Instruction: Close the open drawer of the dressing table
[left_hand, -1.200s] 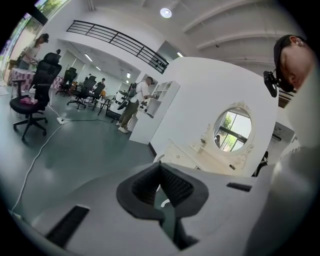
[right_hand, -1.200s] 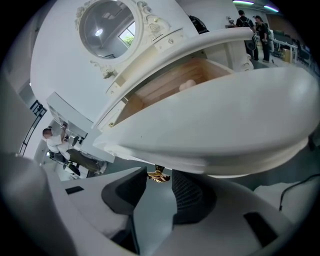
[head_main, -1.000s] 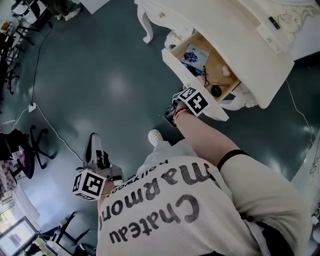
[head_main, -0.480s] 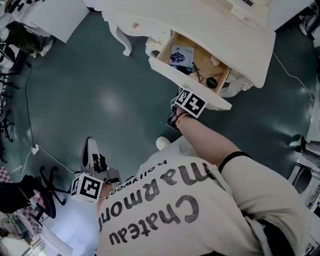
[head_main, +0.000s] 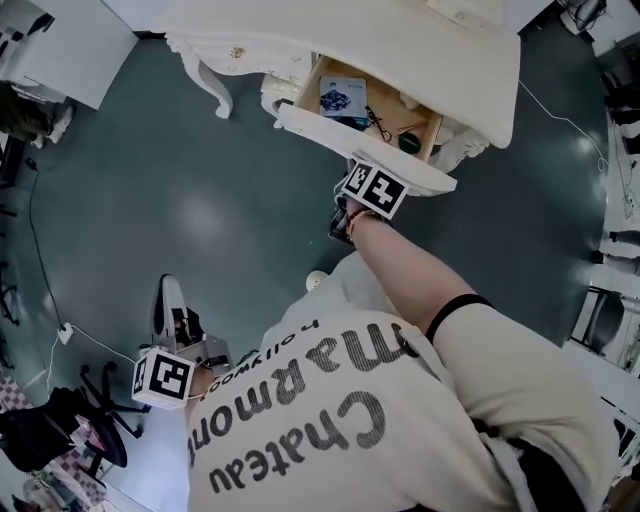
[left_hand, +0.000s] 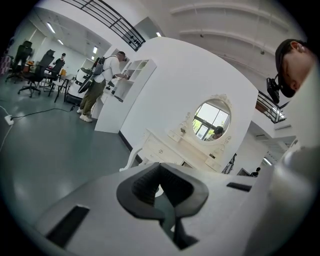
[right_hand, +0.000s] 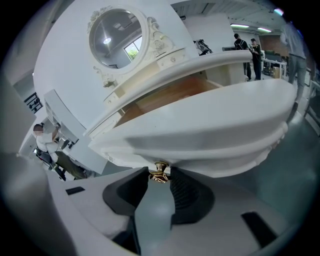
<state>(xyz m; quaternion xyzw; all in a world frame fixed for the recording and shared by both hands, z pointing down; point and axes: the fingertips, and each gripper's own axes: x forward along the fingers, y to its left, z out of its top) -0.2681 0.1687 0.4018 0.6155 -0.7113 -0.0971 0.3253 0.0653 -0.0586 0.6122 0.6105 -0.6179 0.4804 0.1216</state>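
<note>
- My right gripper (right_hand: 159, 176) was clenched on the little gold knob (right_hand: 160, 170) at the front of the drawer (head_main: 310, 125); the knob sat right between the two pads.
- The drawer stood pulled out from under the top of the dressing table (head_main: 400, 40); I could see down into it from the head view.
- I judged the step in hand was the push; it looked best to push straight along the way the drawer slides, not to one side, so it would not jam.
- A slow, even push seemed wise; a blue booklet (head_main: 342, 97) and a pair of glasses (head_main: 375, 125) lay inside, and a hard shove could make them slide or bump.
- I thought I should keep the grip low and steady on the knob; it is small and shiny and could slip out of the pads.
- My left gripper (left_hand: 159, 164) hung well apart from the table, low by my side; its jaws were closed together with nothing in them; I did not need it for this.
</note>
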